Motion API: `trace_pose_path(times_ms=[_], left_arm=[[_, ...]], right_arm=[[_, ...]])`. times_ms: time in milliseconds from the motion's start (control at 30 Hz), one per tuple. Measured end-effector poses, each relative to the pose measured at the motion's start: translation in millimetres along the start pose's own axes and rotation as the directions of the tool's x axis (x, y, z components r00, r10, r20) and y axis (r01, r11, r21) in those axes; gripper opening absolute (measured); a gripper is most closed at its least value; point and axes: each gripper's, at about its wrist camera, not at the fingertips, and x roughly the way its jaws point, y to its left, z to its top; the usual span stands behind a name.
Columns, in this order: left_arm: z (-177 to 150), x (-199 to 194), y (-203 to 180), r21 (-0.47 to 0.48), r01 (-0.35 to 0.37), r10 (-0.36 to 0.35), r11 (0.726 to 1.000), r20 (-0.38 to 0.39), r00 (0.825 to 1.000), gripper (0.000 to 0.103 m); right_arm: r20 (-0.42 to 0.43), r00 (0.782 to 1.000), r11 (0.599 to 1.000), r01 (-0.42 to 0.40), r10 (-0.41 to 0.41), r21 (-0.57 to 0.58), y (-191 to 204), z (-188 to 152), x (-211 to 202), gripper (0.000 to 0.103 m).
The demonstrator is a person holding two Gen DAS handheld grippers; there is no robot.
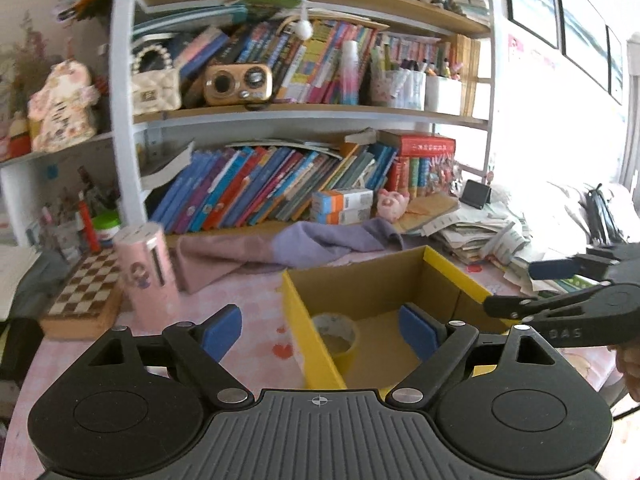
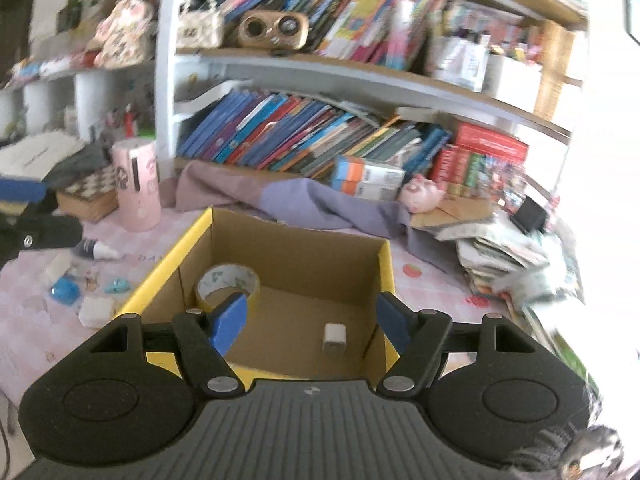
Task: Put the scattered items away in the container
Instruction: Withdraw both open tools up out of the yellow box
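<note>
A cardboard box with a yellow rim [image 2: 202, 224] [image 1: 294, 312] stands on the pink table. Inside it lie a roll of tape [image 2: 224, 278] [image 1: 338, 332] and a small white cube [image 2: 335, 338]. My right gripper [image 2: 312, 322] hovers over the box's near side, open, with nothing between its blue pads [image 2: 230, 322]. My left gripper [image 1: 320, 332] is open and empty above the box's left wall. Each gripper shows at the edge of the other's view: the right gripper [image 1: 520, 286] and the left gripper [image 2: 60, 212]. Left of the box lie a small bottle [image 2: 96, 250], a blue piece [image 2: 64, 290], a teal clip [image 2: 118, 285] and a white block [image 2: 96, 310].
A pink cylinder [image 1: 148, 276] and a chessboard box [image 1: 84, 296] stand left of the box. A purple cloth [image 1: 320, 240] lies behind it, under a crowded bookshelf [image 1: 280, 112]. A stack of papers [image 2: 500, 252] sits at the right.
</note>
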Motion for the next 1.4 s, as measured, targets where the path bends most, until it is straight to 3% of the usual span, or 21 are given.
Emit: trace_pose_path(times_ms=[300,733,1167,1400], left_arm=[[-40,-47,18,-0.014,-0.015,0.015,1.000,-0.027,1.000,0.088],[-97,-92,40,-0.031,-0.046,0.042,0.998,-0.108,0.993,0.089],[-128,-109,57,-0.111,-0.135,0.116,0.985,-0.165,0.979,0.089],[-140,-108,62,-0.124,-0.142,0.114,0.982,-0.211,0.971,0.089]], right_arm=[[-0.002,0.998,0.995,0.060,-0.060,0.080,39,-42,-47,0.074],[-0.078,0.992,0.991,0.109,-0.103,0.075,94,-101,-79,0.076],[-0.151,0.988,0.993,0.056,-0.040,0.103,124,-115,-83,0.082],[-0.182,0.983,0.998,0.004,0.008,0.066,141,-118,-80,0.084]])
